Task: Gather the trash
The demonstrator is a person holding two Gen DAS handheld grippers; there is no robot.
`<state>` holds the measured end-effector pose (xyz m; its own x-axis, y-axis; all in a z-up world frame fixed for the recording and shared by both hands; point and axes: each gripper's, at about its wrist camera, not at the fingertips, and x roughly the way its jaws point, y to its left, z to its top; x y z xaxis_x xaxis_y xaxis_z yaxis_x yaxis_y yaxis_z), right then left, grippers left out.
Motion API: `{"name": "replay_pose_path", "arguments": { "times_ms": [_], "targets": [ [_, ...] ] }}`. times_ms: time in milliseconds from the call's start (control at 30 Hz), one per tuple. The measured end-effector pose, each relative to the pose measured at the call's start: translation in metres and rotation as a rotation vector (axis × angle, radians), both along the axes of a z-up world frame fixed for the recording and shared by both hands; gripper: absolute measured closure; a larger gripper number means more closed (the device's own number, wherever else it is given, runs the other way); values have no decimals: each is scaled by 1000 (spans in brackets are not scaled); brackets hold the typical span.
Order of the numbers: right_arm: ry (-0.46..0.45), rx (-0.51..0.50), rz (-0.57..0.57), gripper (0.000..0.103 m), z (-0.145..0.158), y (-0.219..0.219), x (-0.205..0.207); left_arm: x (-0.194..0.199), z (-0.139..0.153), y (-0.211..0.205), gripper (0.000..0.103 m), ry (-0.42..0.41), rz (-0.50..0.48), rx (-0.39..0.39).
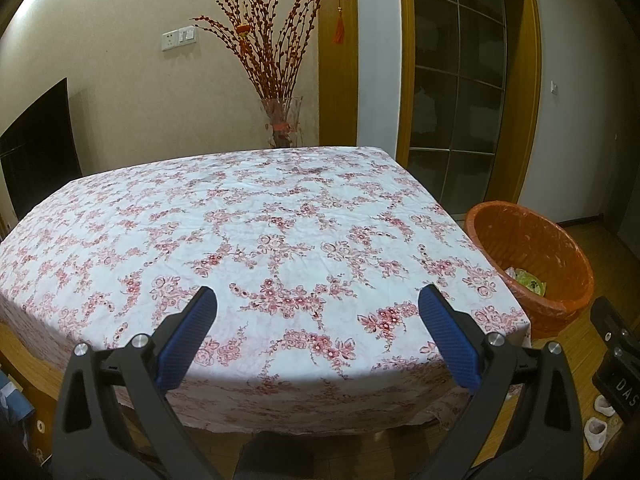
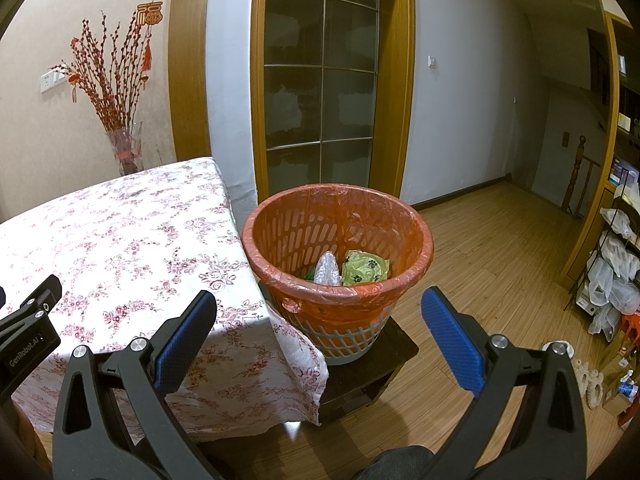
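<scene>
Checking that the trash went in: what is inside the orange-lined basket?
Inside the basket: a green paw-print wrapper and crumpled clear plastic. Anything beneath them is hidden.

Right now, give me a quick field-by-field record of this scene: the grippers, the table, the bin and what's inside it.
left gripper: open, holding nothing, above the table's near edge
right gripper: open, holding nothing, facing the bin
table: floral cloth, no trash seen on it
bin: lattice basket with orange liner, on a dark stool beside the table
bin contents: green paw-print wrapper, clear crumpled plastic
</scene>
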<state>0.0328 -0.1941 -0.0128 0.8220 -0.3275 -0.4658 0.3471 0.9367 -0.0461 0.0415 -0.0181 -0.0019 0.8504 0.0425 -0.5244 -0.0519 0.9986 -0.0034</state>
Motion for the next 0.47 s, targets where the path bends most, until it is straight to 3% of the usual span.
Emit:
{"name": "replay_pose_path", "arguments": {
  "times_ms": [467],
  "targets": [
    [0, 0, -2, 2, 0, 1, 0, 1, 1, -3, 4, -3, -11, -1]
  ]
}}
